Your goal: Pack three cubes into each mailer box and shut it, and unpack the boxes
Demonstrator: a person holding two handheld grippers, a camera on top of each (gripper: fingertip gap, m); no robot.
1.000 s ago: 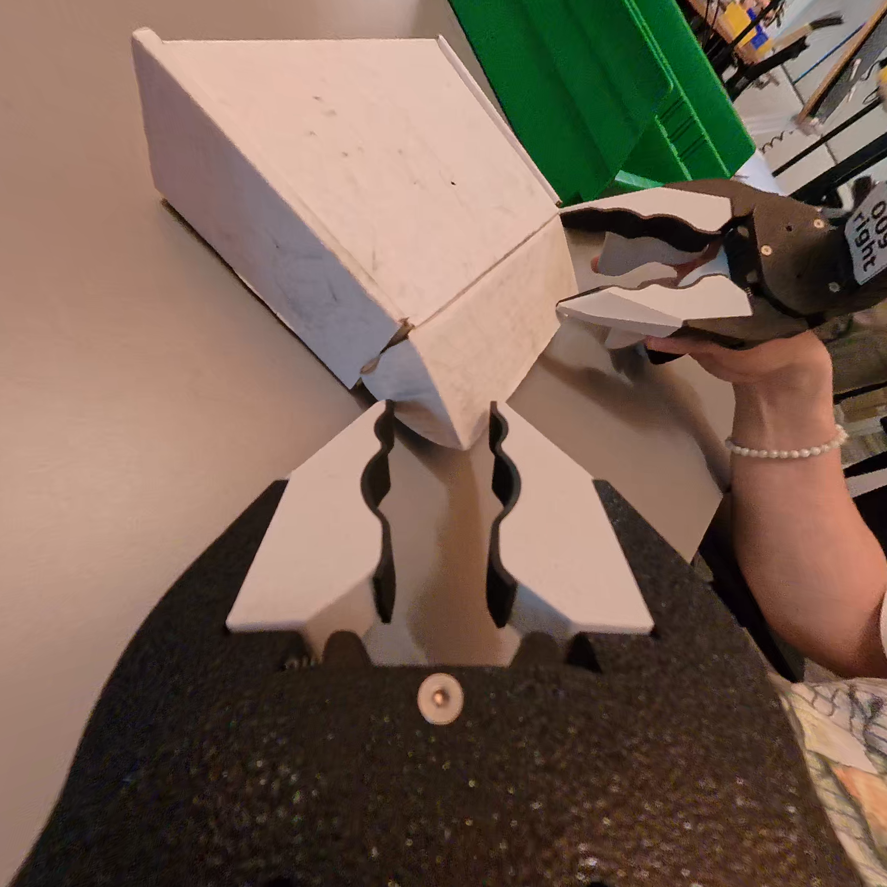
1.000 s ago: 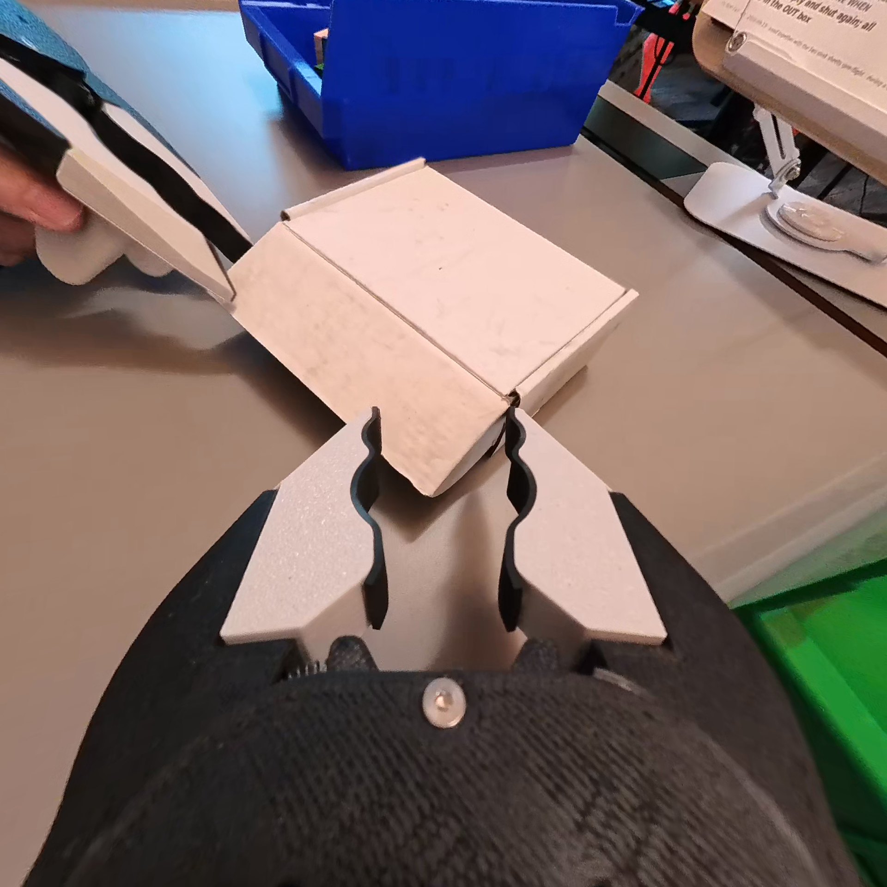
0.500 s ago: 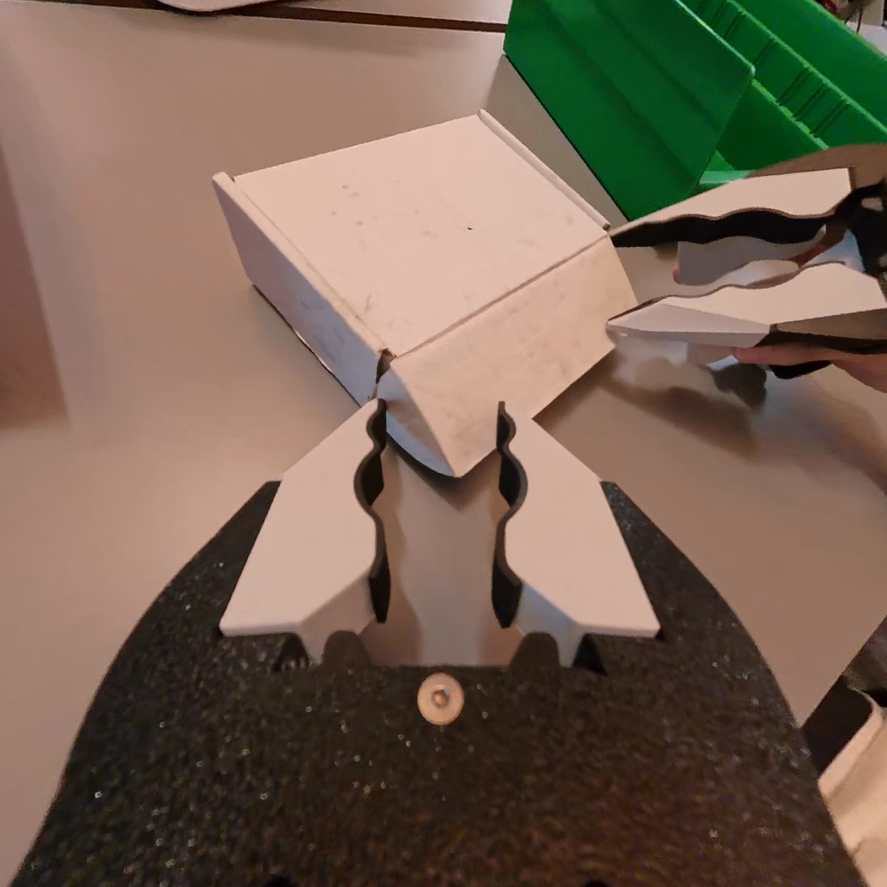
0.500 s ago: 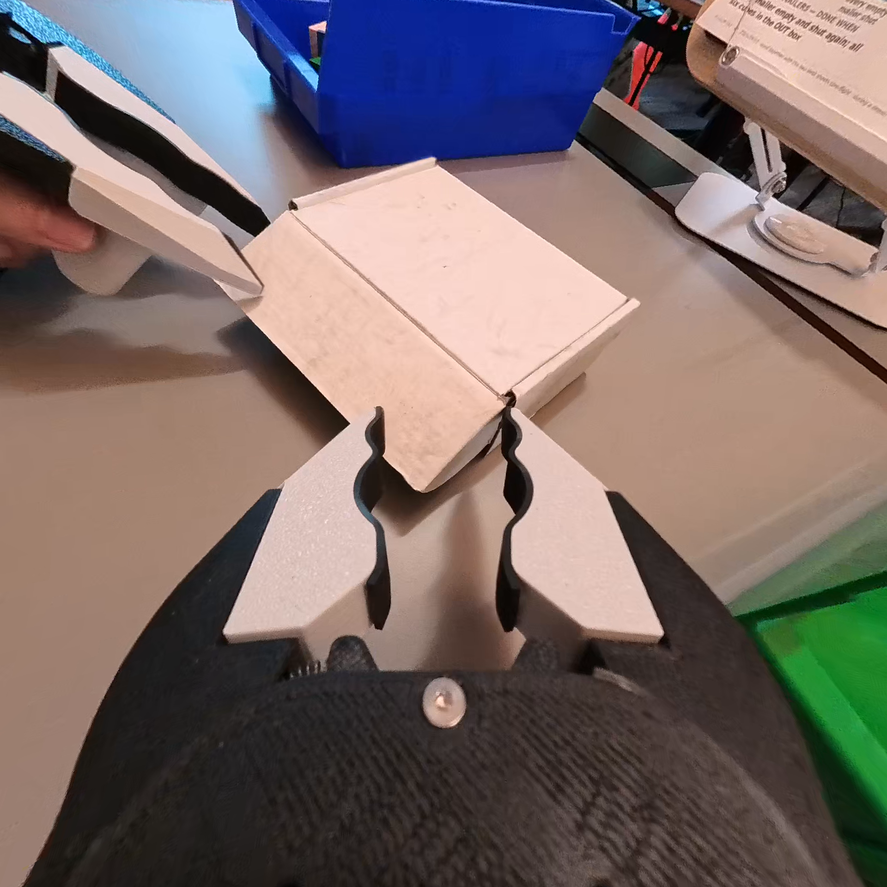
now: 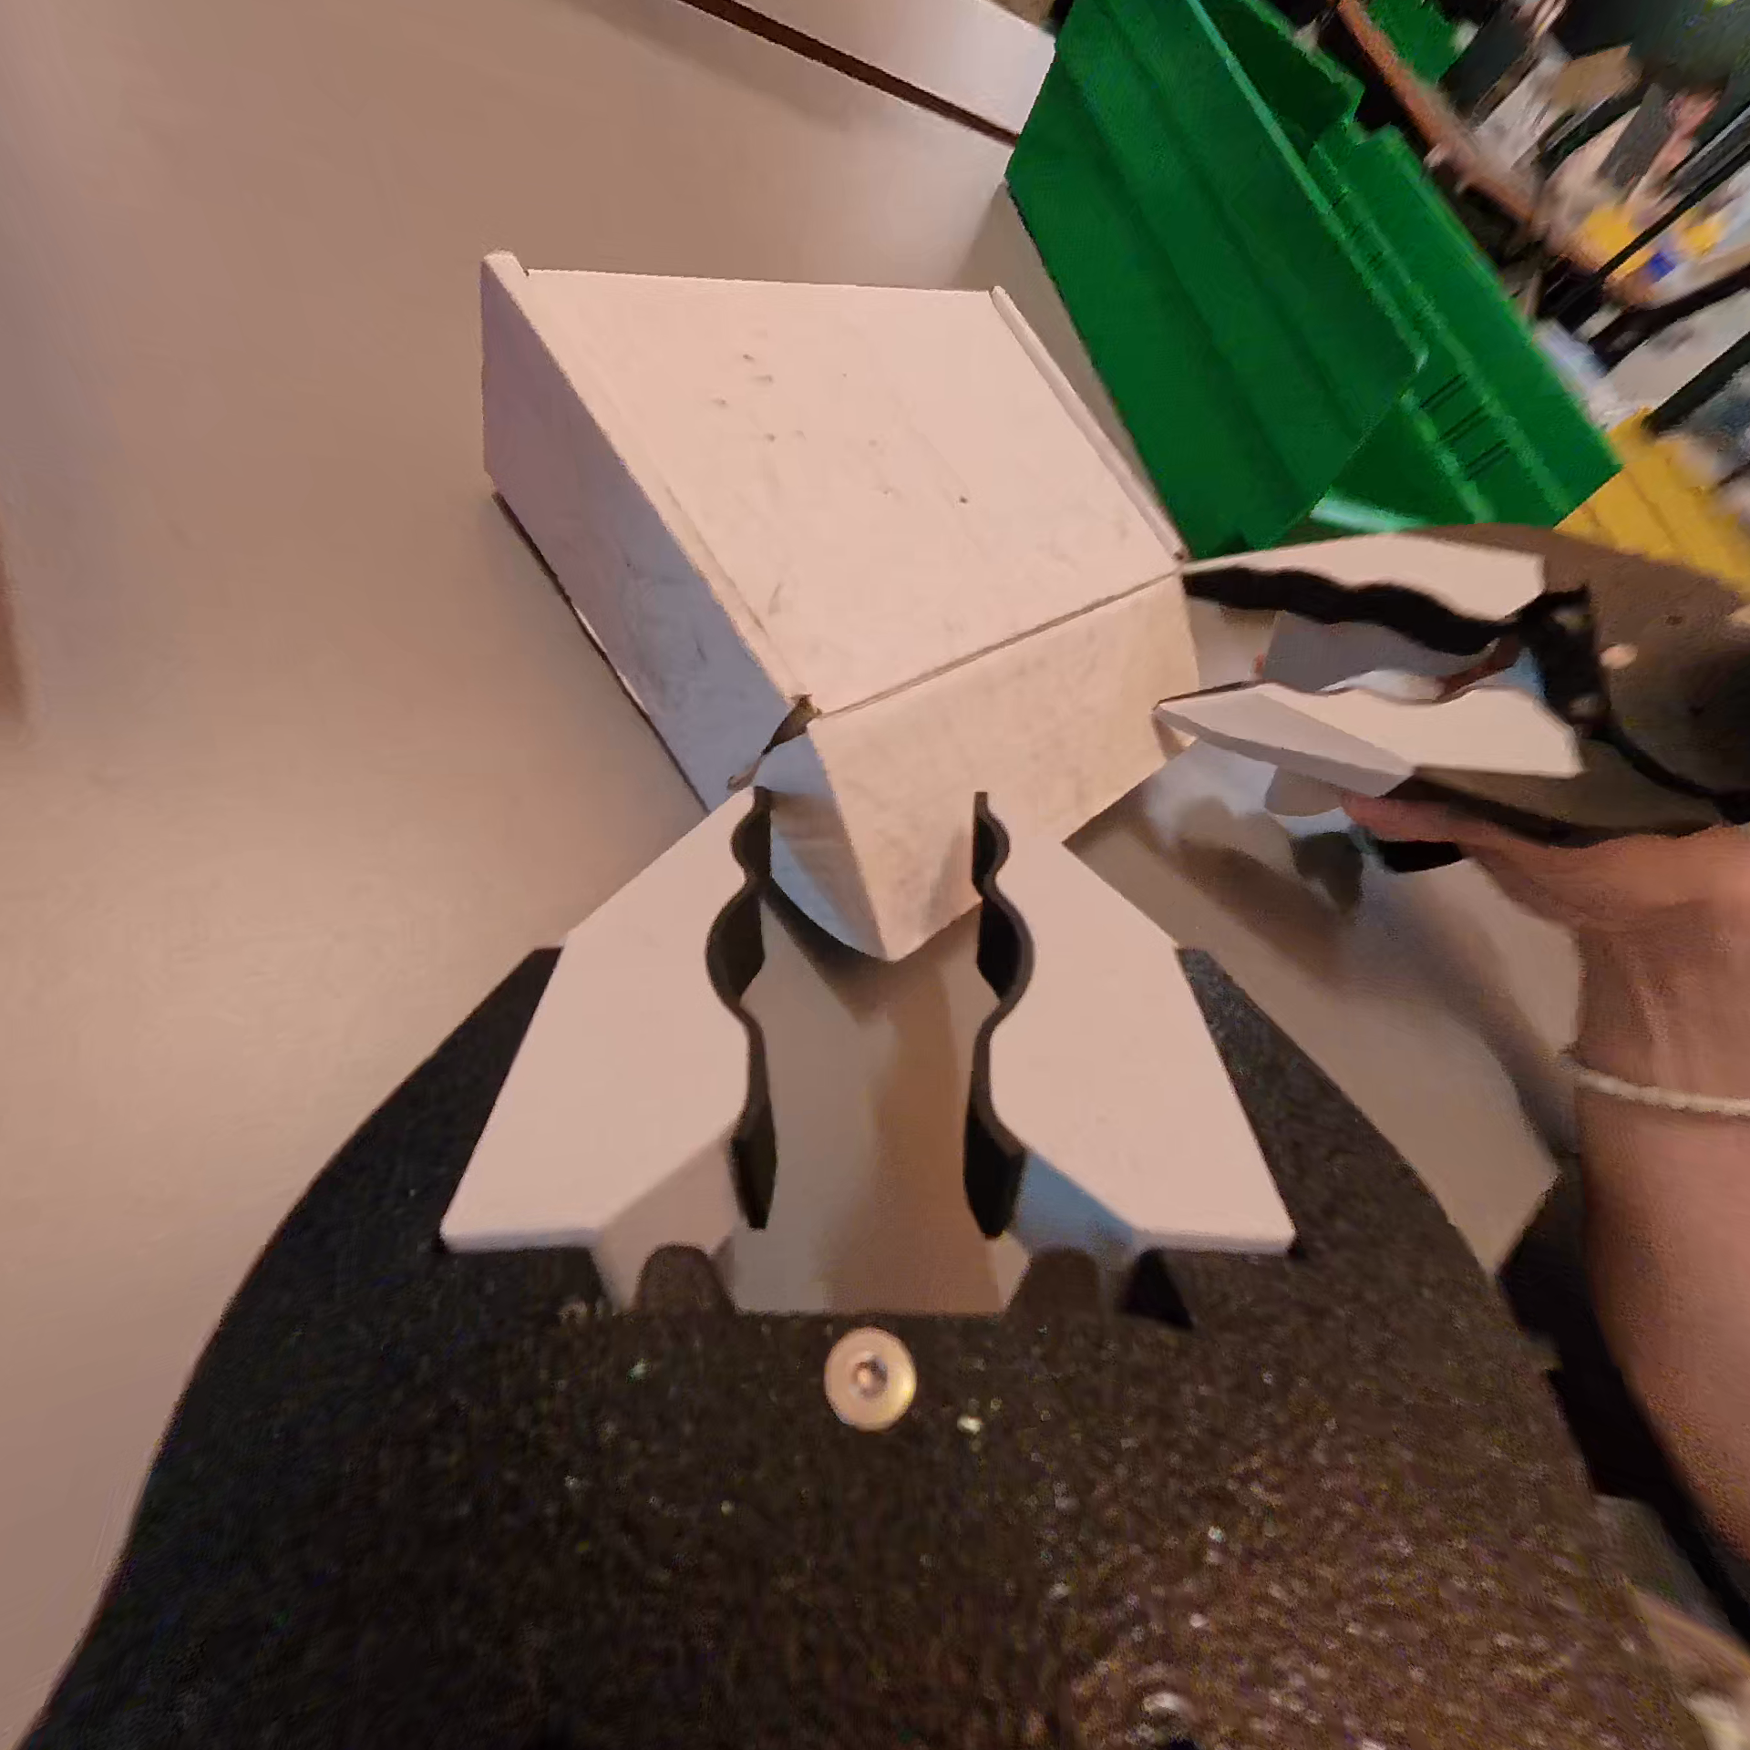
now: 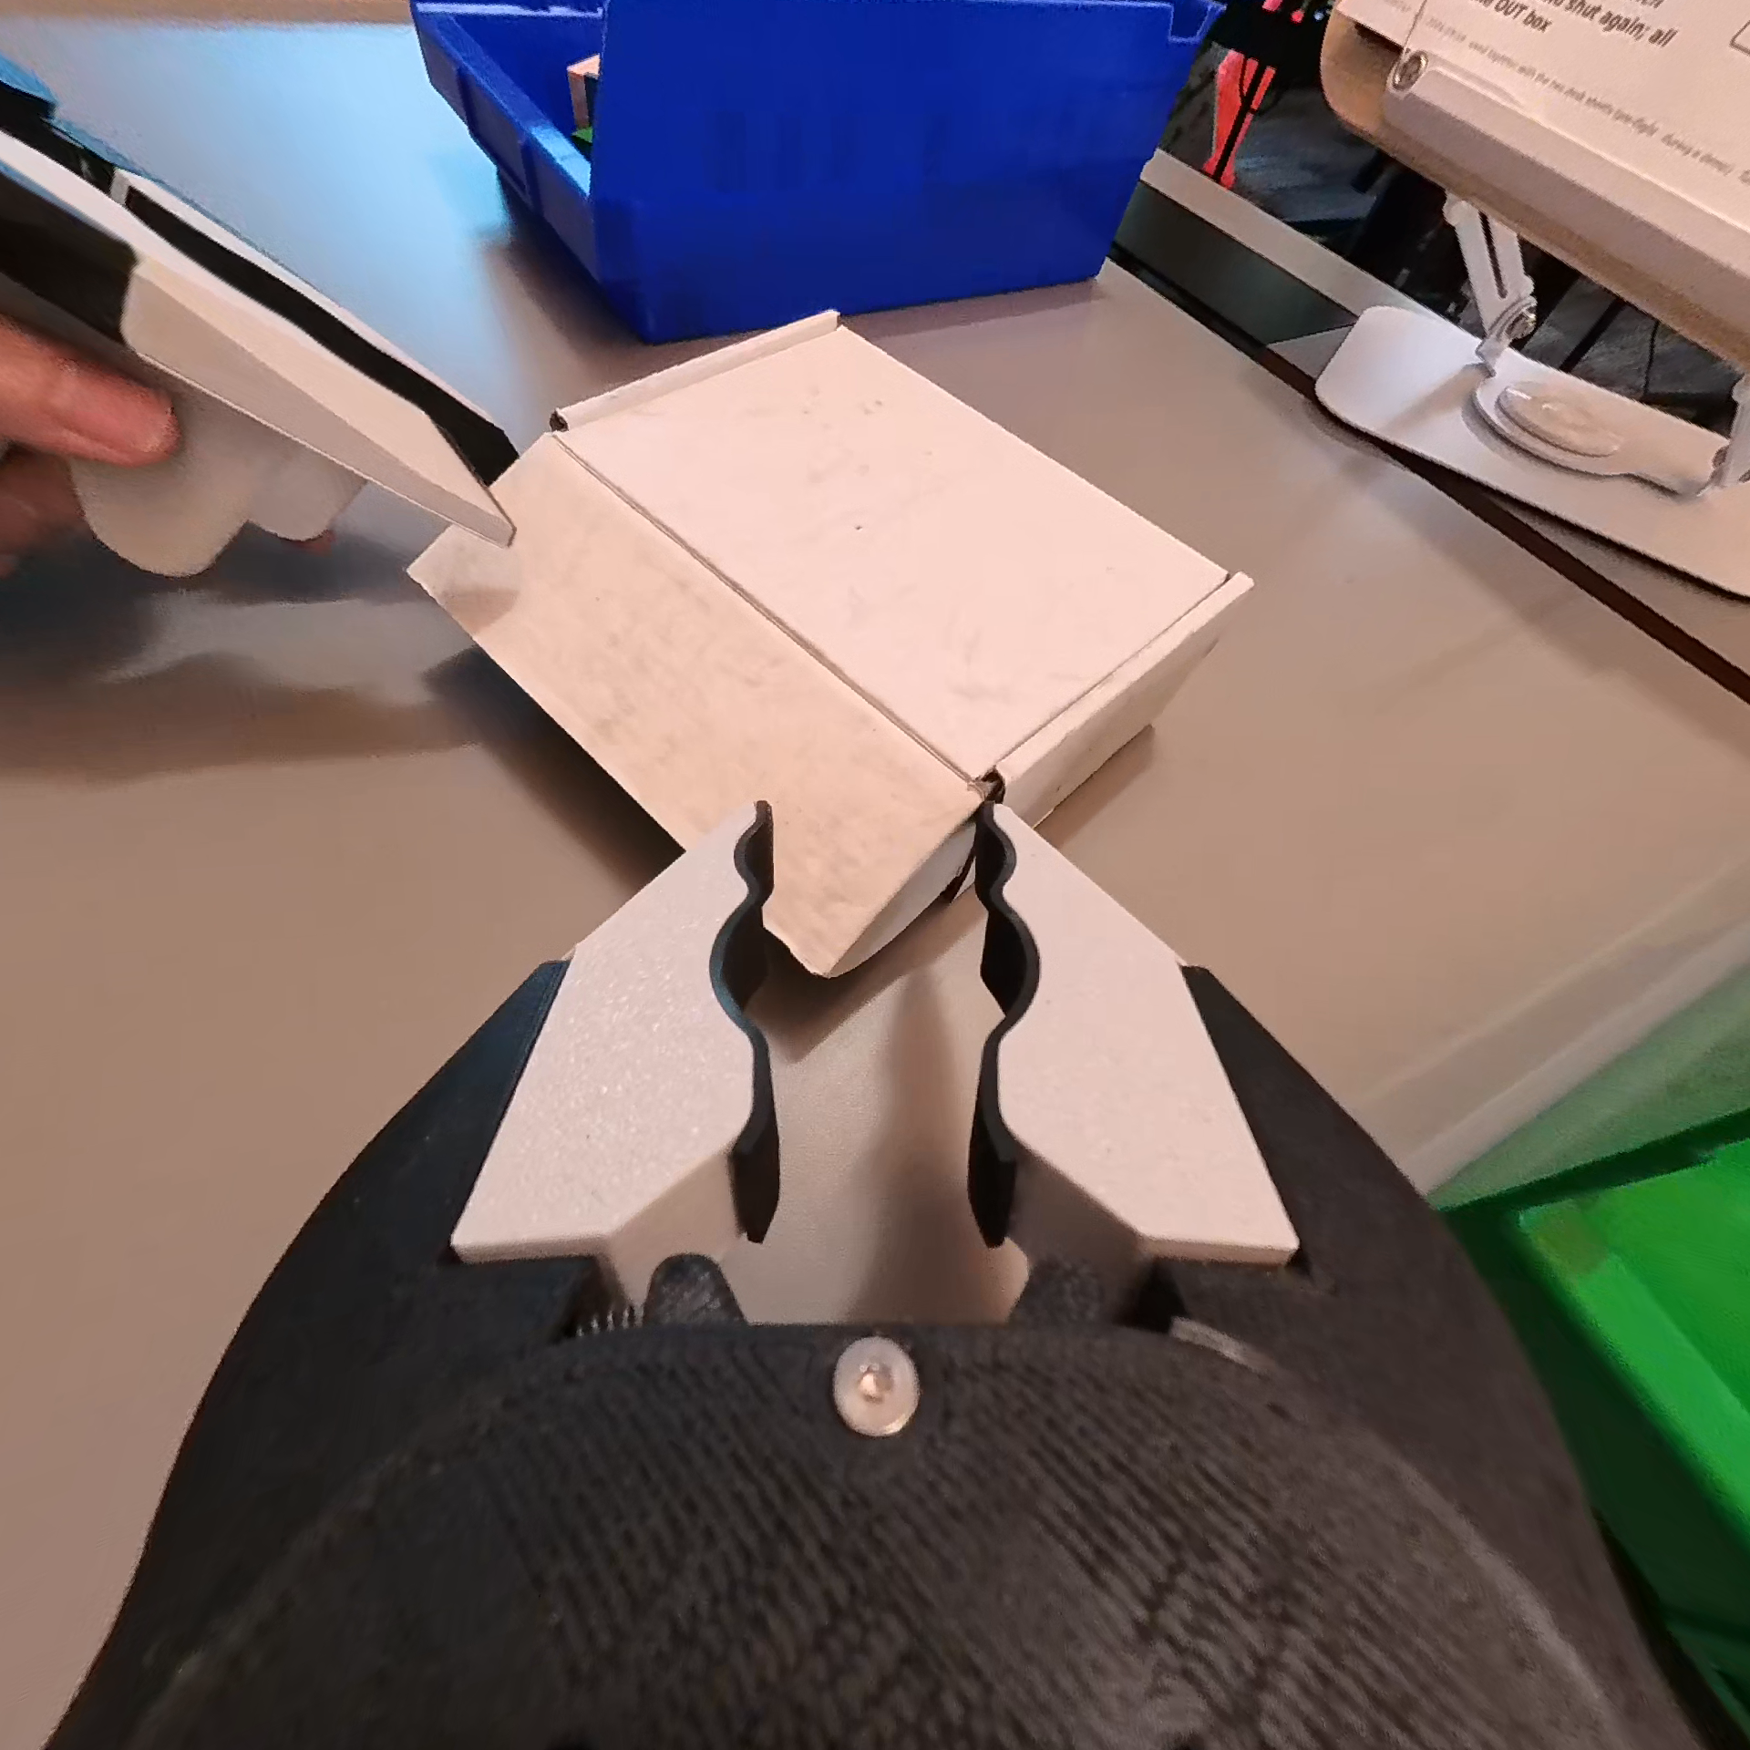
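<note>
Right wrist view: closed mailer box (image 6: 881,559) lies flat, front flap corner between parted right claw (image 6: 871,833); left claw (image 5: 866,805) likewise parted.

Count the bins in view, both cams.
2. The blue bin stands on the table behind the box; the green bin sits off the box's other side, by the right tongs. More may lie out of frame.

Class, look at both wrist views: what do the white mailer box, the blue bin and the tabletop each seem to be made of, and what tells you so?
Mailer box: probably thin white cardboard, matt; creased fold lines, scuffs and grey smudges show.
Blue bin: likely moulded plastic, smooth with a slight sheen and even colour.
Tabletop: beige and smooth, satin; it carries soft reflections, so perhaps laminate, though the look leaves that open.
</note>
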